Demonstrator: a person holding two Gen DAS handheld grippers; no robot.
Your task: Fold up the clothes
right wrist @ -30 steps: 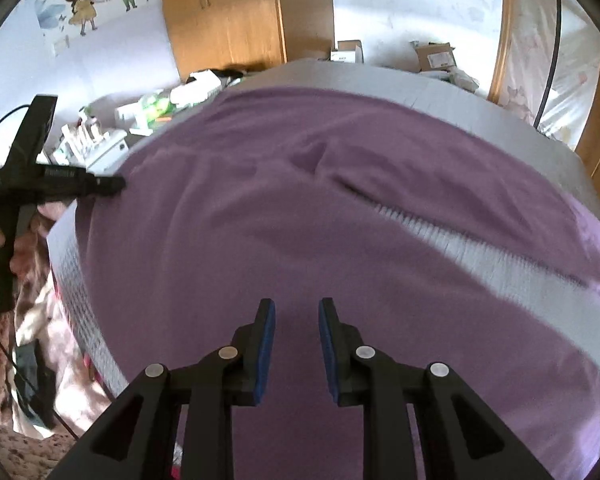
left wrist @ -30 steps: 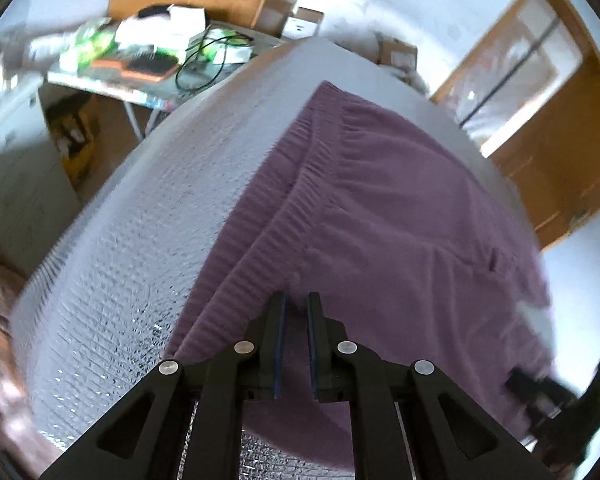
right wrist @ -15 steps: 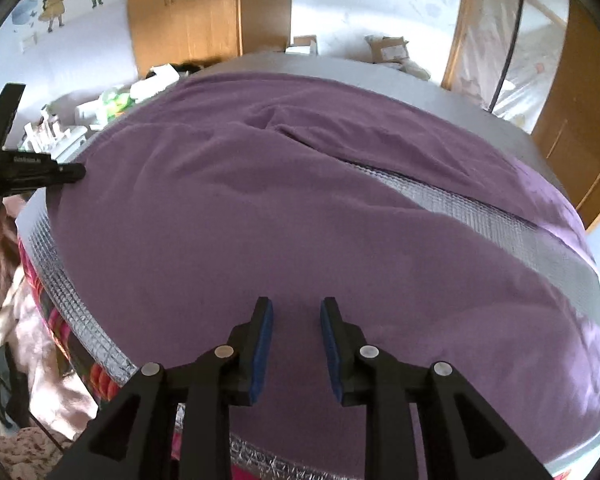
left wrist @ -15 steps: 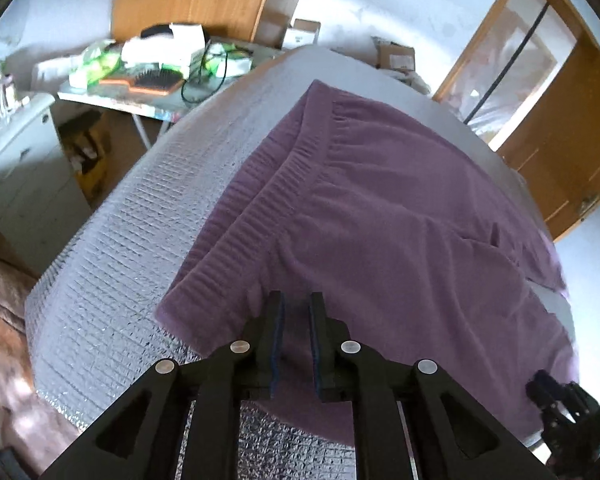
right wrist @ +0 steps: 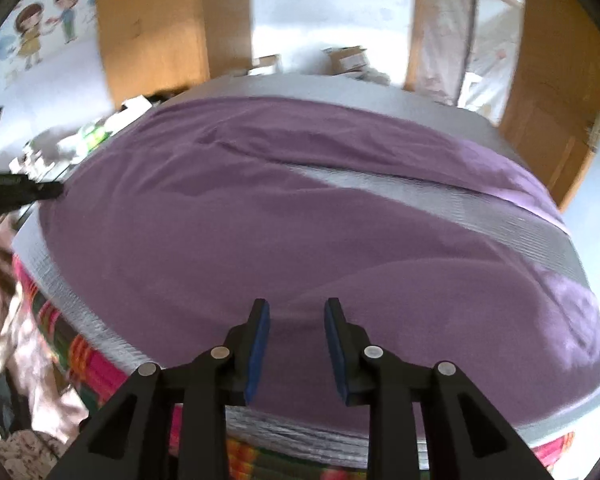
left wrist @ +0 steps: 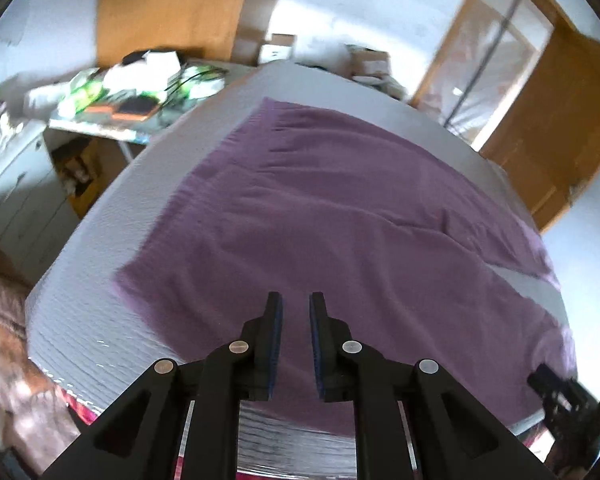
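Note:
Purple trousers (left wrist: 332, 208) lie spread flat on a grey quilted bed cover (left wrist: 100, 280), waistband to the left, two legs parted to the right. They also fill the right wrist view (right wrist: 260, 220), with a grey strip of cover between the legs. My left gripper (left wrist: 296, 312) hovers above the near edge of the trousers, jaws a narrow gap apart and empty. My right gripper (right wrist: 298, 316) hovers above the near leg, jaws open and empty. The right gripper shows at the lower right of the left wrist view (left wrist: 556, 392); the left gripper shows at the left of the right wrist view (right wrist: 16, 192).
A cluttered side table (left wrist: 132, 96) stands beyond the bed's left side. Wooden wardrobe (left wrist: 172, 8) and door (left wrist: 560, 128) line the far walls. Cardboard boxes (left wrist: 368, 64) sit behind the bed. A colourful blanket (right wrist: 80, 344) hangs below the near edge.
Both grippers have pulled back and risen, so more of the trousers and bed shows. The right jaws have opened wider; the left jaws have opened slightly.

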